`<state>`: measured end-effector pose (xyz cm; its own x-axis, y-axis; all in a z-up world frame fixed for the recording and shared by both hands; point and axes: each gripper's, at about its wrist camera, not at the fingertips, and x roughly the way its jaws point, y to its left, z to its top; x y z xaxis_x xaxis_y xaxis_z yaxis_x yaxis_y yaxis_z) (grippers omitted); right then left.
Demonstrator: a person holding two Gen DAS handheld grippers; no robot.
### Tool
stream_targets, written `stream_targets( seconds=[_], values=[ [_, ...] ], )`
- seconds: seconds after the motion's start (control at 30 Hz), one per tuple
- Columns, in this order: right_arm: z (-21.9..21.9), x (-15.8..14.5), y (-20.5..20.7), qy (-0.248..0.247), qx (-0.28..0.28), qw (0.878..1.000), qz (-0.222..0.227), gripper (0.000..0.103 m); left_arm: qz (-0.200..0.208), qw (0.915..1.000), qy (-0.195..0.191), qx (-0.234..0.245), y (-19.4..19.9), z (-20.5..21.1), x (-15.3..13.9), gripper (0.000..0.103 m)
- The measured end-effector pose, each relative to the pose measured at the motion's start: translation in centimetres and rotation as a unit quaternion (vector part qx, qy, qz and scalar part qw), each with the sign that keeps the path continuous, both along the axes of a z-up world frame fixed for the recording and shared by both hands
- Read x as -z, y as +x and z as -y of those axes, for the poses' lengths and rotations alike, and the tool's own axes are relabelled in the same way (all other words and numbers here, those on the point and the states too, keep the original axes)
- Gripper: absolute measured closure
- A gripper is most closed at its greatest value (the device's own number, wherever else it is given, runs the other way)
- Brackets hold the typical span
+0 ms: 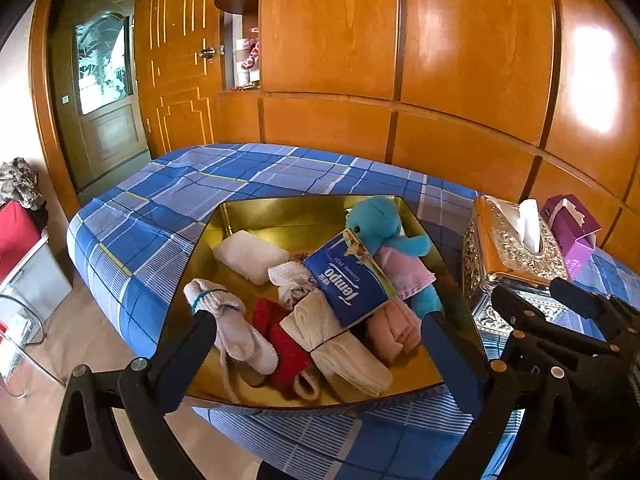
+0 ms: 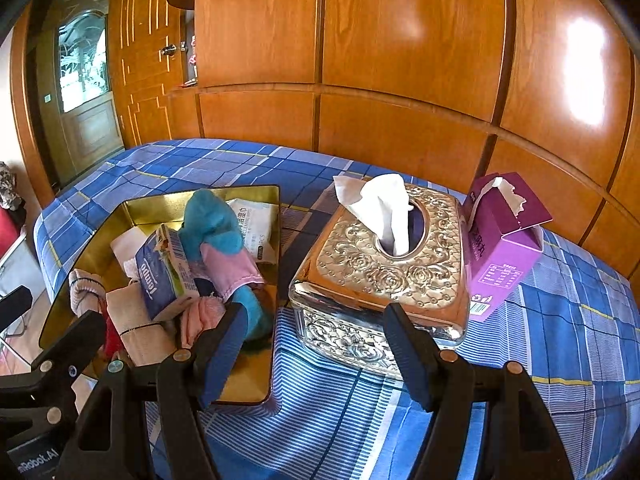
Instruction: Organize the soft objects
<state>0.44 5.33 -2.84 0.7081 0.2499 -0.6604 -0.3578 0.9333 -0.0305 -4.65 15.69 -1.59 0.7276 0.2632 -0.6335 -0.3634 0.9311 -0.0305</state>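
A gold tray point(image 1: 280, 212) on a blue plaid table holds soft things: a blue plush toy point(image 1: 376, 220) in a pink skirt, a blue Tempo tissue pack point(image 1: 350, 280), a white folded cloth point(image 1: 250, 256), rolled cream, pink and red cloths and a white sock point(image 1: 236, 328). My left gripper point(image 1: 320, 356) is open and empty, its fingers straddling the tray's near side. My right gripper point(image 2: 316, 348) is open and empty before the ornate tissue box point(image 2: 380, 264). The tray point(image 2: 256, 376) and the toy point(image 2: 212, 220) also show in the right wrist view.
A purple tissue carton point(image 2: 504, 248) stands right of the ornate box, also seen in the left wrist view point(image 1: 572, 232). The plaid cloth point(image 2: 560, 340) covers the table. Wooden cabinets point(image 1: 400, 40) rise behind. A red bin point(image 1: 16, 236) and a glass table stand on the left.
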Motion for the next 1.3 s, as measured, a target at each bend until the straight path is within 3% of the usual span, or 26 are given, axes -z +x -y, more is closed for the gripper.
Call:
stream_targets(
  seconds=[1.3],
  values=[
    [0.26,0.24,-0.10,0.008,0.000,1.000,-0.008,0.032,-0.008,0.9999,0.002,-0.011,0.02,-0.55,0.19,0.000]
  ],
)
